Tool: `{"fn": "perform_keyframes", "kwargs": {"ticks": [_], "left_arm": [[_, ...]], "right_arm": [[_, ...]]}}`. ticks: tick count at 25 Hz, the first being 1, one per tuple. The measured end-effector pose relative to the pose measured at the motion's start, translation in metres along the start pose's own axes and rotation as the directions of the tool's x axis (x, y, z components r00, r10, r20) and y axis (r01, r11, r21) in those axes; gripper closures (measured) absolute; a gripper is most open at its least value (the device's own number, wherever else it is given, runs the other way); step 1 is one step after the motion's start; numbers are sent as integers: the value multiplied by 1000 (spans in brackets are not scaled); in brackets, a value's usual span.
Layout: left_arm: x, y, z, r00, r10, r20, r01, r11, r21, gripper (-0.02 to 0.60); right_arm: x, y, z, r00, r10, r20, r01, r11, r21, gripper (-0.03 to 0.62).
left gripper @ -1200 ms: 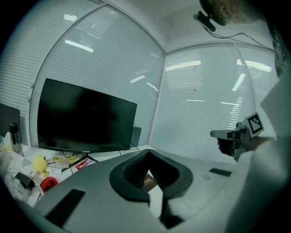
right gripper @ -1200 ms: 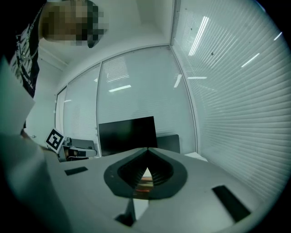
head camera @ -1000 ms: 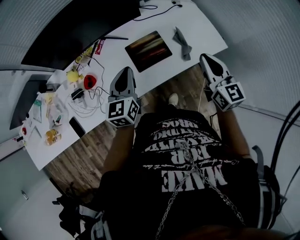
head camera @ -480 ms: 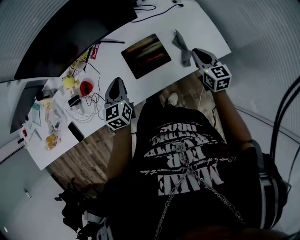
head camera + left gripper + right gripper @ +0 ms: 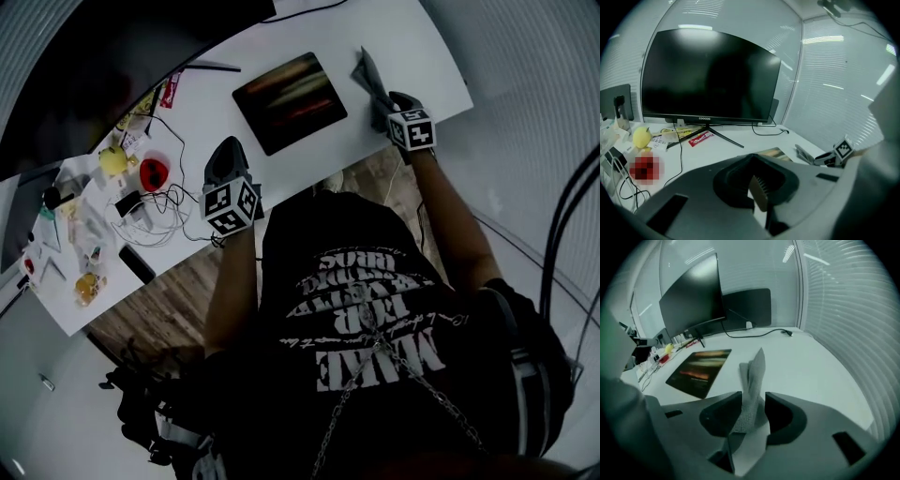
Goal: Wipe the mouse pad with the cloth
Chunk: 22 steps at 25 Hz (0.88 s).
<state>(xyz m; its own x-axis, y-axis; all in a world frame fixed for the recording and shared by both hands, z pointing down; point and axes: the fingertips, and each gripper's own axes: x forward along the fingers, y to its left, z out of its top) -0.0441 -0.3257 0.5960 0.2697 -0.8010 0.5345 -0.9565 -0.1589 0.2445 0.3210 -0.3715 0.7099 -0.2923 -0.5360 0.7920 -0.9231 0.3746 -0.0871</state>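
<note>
The dark mouse pad [image 5: 289, 89] with streaks of colour lies flat on the white desk [image 5: 412, 47]; the right gripper view shows the mouse pad [image 5: 699, 370] to the left of the jaws. A crumpled grey cloth [image 5: 367, 73] sits just right of it. My right gripper [image 5: 383, 103] is down at the cloth's near end. Its jaws are opening, and the upright ridge of cloth [image 5: 752, 376] stands between them without being squeezed. My left gripper [image 5: 225, 148] hovers over the desk's near edge, left of the pad, with its jaws together on nothing [image 5: 754, 161].
A large black monitor [image 5: 710, 75] stands at the back of the desk on a splayed stand. Cables [image 5: 159, 220], a yellow object [image 5: 112, 161], a red object [image 5: 154, 171] and small clutter crowd the desk's left part. Wooden floor [image 5: 178, 291] lies below the near edge.
Both grippers have dropped toward the desk. The right one has gone forward and down onto the cloth's near end. The left one has lowered to the desk's near edge.
</note>
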Motion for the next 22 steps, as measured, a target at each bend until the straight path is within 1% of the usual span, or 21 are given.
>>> {"fn": "perform_keyframes", "kwargs": {"ticks": [3, 4, 5, 6, 7, 10, 12, 14, 16, 18, 20, 22], "left_arm": [[4, 5, 0, 1000, -8, -23, 8, 1000, -1, 575], [5, 8, 1, 1000, -9, -27, 9, 1000, -1, 575], [6, 10, 2, 999, -9, -32, 9, 1000, -1, 575], [6, 13, 3, 999, -9, -35, 9, 1000, -2, 575], [6, 16, 6, 999, -10, -35, 10, 1000, -3, 575], [10, 25, 17, 1000, -8, -18, 7, 1000, -11, 575], [13, 33, 25, 1000, 0, -4, 0, 1000, -28, 575], [13, 44, 30, 1000, 5, 6, -4, 998, -61, 575], [12, 54, 31, 1000, 15, 4, -14, 997, -76, 575], [10, 63, 32, 1000, 28, -3, -28, 997, -70, 575], [6, 71, 35, 999, 37, -4, -37, 997, -69, 575], [0, 80, 34, 999, 49, -14, -49, 997, -66, 575]], "right_arm": [[12, -9, -11, 997, -38, -65, 39, 999, 13, 464], [12, -9, -8, 996, -54, -68, 54, 999, -4, 530], [10, -7, -1, 996, -68, -59, 66, 997, -29, 565], [7, -2, 9, 997, -71, -38, 69, 996, -50, 570], [2, 8, 22, 998, -56, -8, 55, 997, -59, 572], [-5, 57, 64, 995, 63, 78, -56, 995, -85, 572], [-2, 97, 91, 984, 153, 97, -141, 983, -118, 572], [11, 140, 113, 967, 237, 92, -223, 964, -144, 572], [32, 180, 127, 950, 303, 69, -286, 939, -193, 572], [54, 219, 133, 936, 352, 15, -337, 907, -252, 572], [75, 254, 131, 921, 384, -56, -382, 871, -308, 572], [97, 282, 122, 909, 398, -125, -415, 833, -365, 572]]}}
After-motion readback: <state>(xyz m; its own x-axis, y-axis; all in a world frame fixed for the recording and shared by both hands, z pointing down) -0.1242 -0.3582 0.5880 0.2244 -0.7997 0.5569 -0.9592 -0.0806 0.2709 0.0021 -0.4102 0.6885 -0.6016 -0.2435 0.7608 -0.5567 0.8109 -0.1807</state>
